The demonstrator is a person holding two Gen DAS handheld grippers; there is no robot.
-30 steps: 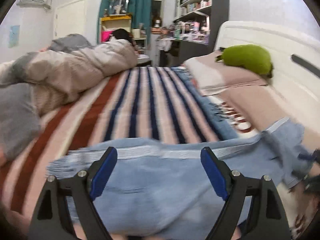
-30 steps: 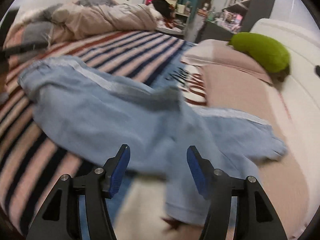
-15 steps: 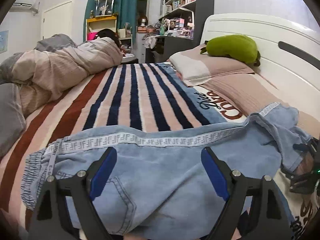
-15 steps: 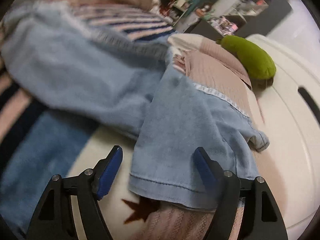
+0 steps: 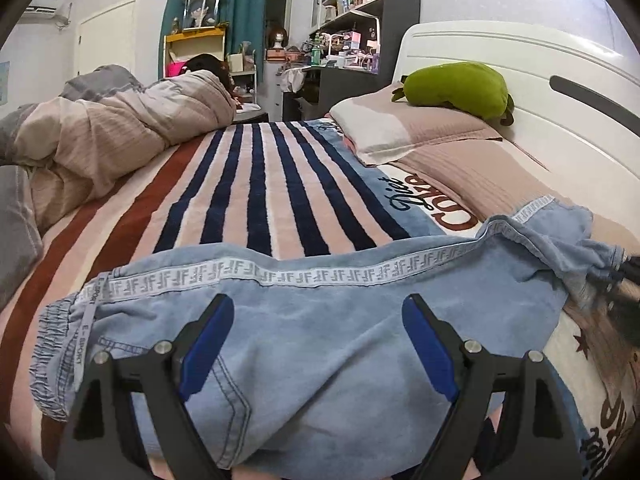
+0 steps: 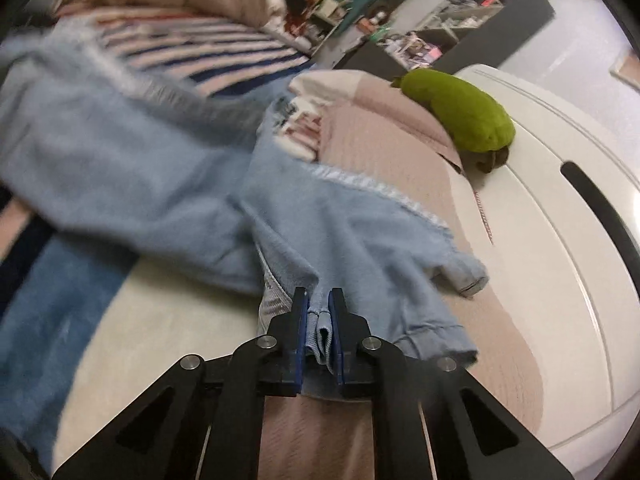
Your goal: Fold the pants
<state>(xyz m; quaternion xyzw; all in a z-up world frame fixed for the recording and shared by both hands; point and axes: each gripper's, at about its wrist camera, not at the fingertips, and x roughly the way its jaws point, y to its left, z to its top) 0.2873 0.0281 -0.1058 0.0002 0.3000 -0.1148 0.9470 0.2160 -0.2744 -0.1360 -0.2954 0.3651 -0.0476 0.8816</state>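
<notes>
1. Pants (image 5: 328, 344): we list one pair, light blue denim, soft and rumpled.
2. Trim: we note a pale woven band with a repeated letter pattern running along the outer side seam, and a drawstring printed "E-SPORT" at the gathered elastic waist.
3. Pose: we find them lying flat across the bed, waist at the left of the left wrist view, legs reaching right toward the pillows.
4. Legs: in the right wrist view (image 6: 168, 152) we see the two legs splayed apart, one hem curled up near the headboard.
5. State: unfolded; we record one bunched hem edge pinched and drawn up into a ridge.
</notes>
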